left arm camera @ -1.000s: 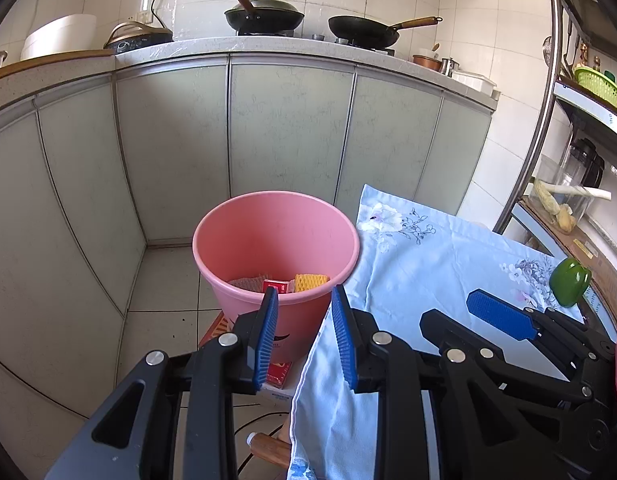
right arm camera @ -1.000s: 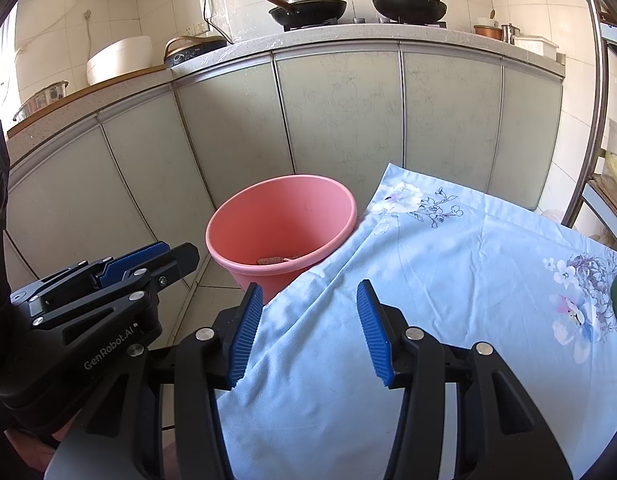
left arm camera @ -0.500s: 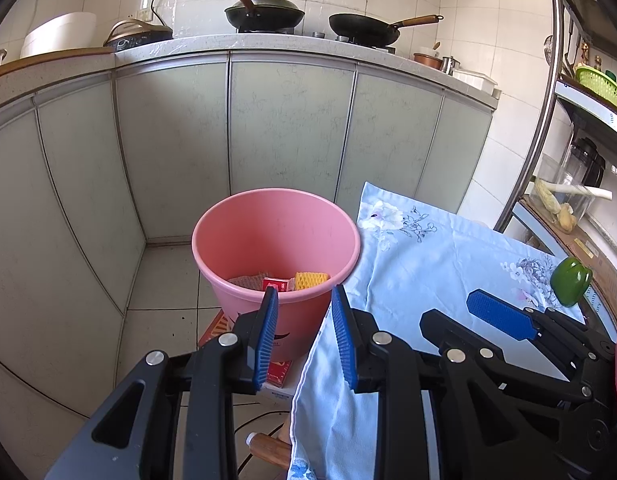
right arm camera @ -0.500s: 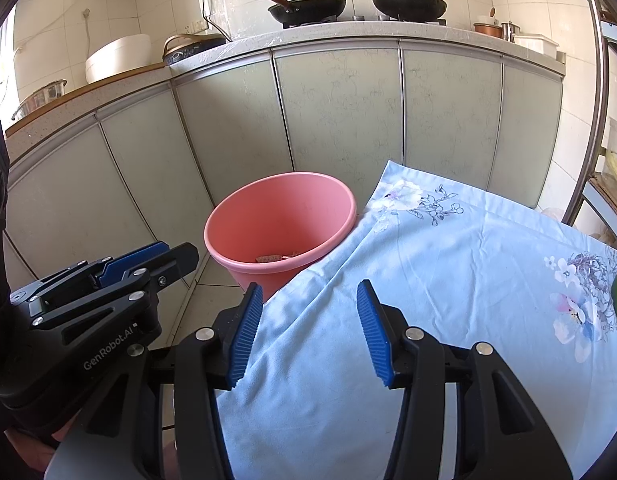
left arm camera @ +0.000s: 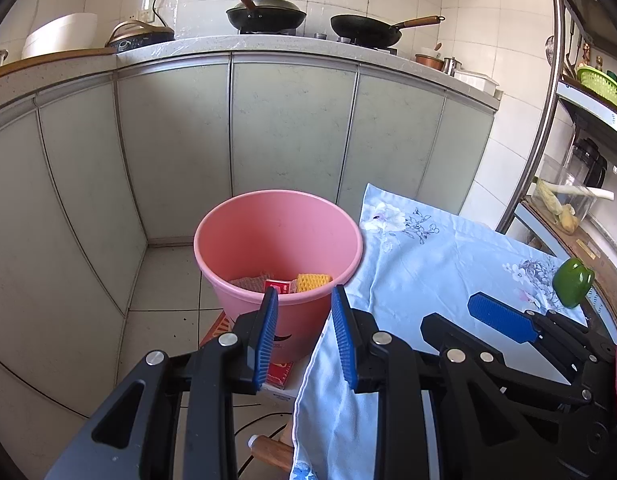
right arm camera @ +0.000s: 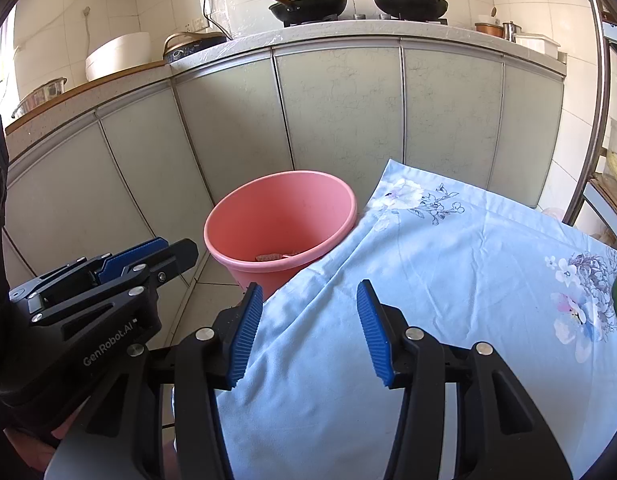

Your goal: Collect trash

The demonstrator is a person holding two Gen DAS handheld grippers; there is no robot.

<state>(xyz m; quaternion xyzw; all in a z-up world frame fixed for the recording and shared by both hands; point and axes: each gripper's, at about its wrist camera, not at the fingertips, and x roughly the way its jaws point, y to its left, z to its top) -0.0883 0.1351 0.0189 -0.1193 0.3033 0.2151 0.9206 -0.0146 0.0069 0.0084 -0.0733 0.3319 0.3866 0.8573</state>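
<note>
Pale green cabinet doors (left arm camera: 288,128) run along the back of the kitchen under a speckled counter (left arm camera: 268,44), where a lidded wok (left arm camera: 266,14) and a black frying pan (left arm camera: 366,31) sit side by side on the stove. In front of the cabinets, a surface draped in a light blue floral cloth (right arm camera: 448,280) fills the right and lower part of both views.

A pink bucket (left arm camera: 278,240) stands just beside the cloth's left edge, its rim touching the hanging fabric in the right wrist view. The collected trash lies in its bottom: a yellow foam net (left arm camera: 314,280), a small red box (left arm camera: 278,286) next to it, and a pinkish mesh scrap (left arm camera: 248,282). A red carton (left arm camera: 280,372) sits under the bucket's base.

A green bell pepper (left arm camera: 573,282) rests near the far right edge of the cloth.

The left claw (left arm camera: 304,340) hangs before the bucket's near wall, its blue pads spread with nothing between them. The right claw (right arm camera: 312,332) hovers over the cloth, spread wider and likewise empty.
</note>
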